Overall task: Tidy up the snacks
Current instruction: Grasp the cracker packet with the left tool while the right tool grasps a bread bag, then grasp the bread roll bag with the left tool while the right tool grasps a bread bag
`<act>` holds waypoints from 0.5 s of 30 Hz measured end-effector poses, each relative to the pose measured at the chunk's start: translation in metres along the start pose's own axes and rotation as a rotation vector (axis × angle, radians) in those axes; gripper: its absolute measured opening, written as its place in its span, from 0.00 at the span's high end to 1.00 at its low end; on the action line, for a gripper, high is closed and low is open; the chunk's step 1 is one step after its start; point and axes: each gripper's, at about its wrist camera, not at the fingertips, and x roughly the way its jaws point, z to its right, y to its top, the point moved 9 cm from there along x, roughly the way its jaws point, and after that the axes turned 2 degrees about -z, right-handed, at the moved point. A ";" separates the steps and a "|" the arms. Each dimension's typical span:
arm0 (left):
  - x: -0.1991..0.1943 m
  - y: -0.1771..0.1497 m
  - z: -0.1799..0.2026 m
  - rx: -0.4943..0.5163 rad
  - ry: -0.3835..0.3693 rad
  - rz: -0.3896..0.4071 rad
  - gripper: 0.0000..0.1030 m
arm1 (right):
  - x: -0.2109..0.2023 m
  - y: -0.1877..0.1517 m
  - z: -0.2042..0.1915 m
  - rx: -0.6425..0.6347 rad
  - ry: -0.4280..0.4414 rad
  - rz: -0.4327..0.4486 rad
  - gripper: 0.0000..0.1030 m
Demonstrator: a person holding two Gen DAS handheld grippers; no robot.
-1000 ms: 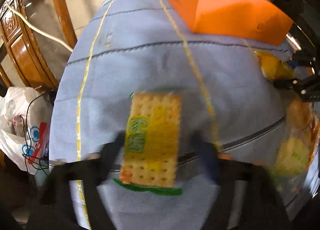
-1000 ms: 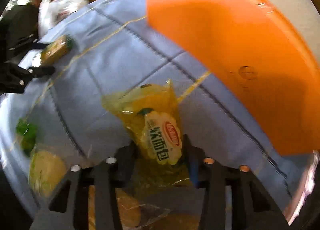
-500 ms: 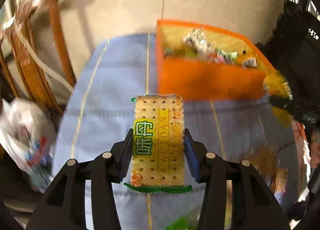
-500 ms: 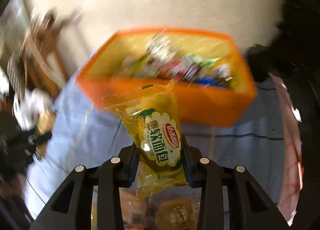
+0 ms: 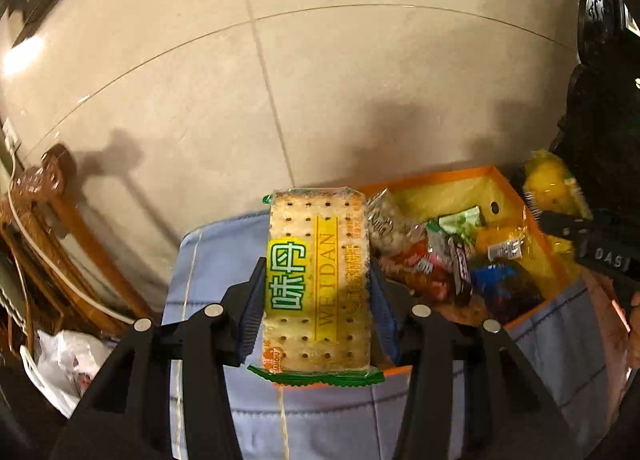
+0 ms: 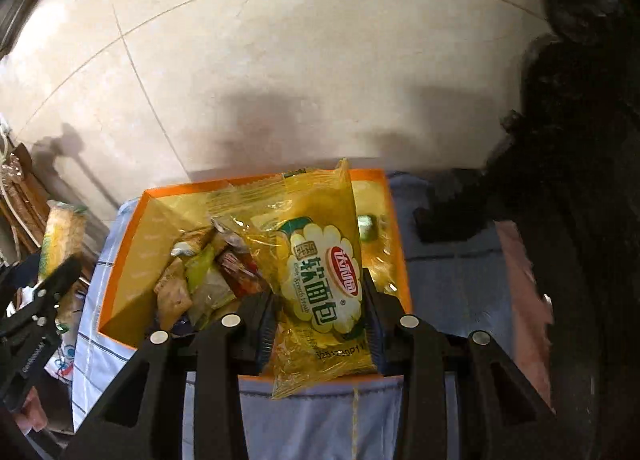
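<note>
Snacks: two packets are held in the air, one in each claw, above an orange box (image 5: 536, 312) that is already partly filled with mixed wrapped snacks (image 5: 444, 260).
Cracker packet (image 5: 318, 284): a clear wrapper with green sealed ends is seen, perforated crackers showing through it and a yellow-and-green label on its front; it is held upright, over the near left corner of the box as the left wrist view frames it.
Left claw (image 5: 318, 300): its blue-padded fingers are pressed against the two long sides of the cracker packet, which is pinched between them.
Bread packet (image 6: 320, 272): a yellow crinkled wrapper with a red oval logo is seen, held upright and slightly tilted, over the near edge of the box in the right wrist view.
Right claw (image 6: 318, 316): its jaws are opening at this moment; the bread packet is between them and its sides are touched by the pads.
Orange box: it is set on a blue quilted cloth (image 5: 320, 420) with pale stitched lines; its inner walls are yellow, and a round hole is seen in one wall.
Cross views: the right claw with its yellow packet is seen at the right edge of the left wrist view, and the left claw with the crackers at the left edge of the right wrist view.
Surroundings: a pale tiled floor (image 5: 320, 79) is seen beyond the cloth, with wooden furniture (image 5: 60, 227) and a white plastic bag (image 5: 68, 360) at the left.
</note>
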 end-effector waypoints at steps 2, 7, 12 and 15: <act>0.010 0.003 0.006 -0.001 -0.016 -0.005 0.16 | 0.014 0.003 -0.002 0.001 0.037 -0.008 0.16; 0.026 -0.020 0.019 -0.006 -0.095 -0.024 0.04 | 0.012 -0.009 0.011 0.042 -0.002 -0.016 0.04; 0.000 -0.096 0.052 0.110 -0.279 -0.042 0.04 | -0.014 -0.104 0.028 0.042 -0.027 -0.084 0.04; -0.020 -0.152 0.076 0.308 -0.314 -0.014 0.04 | -0.013 -0.190 0.035 0.041 -0.051 -0.221 0.04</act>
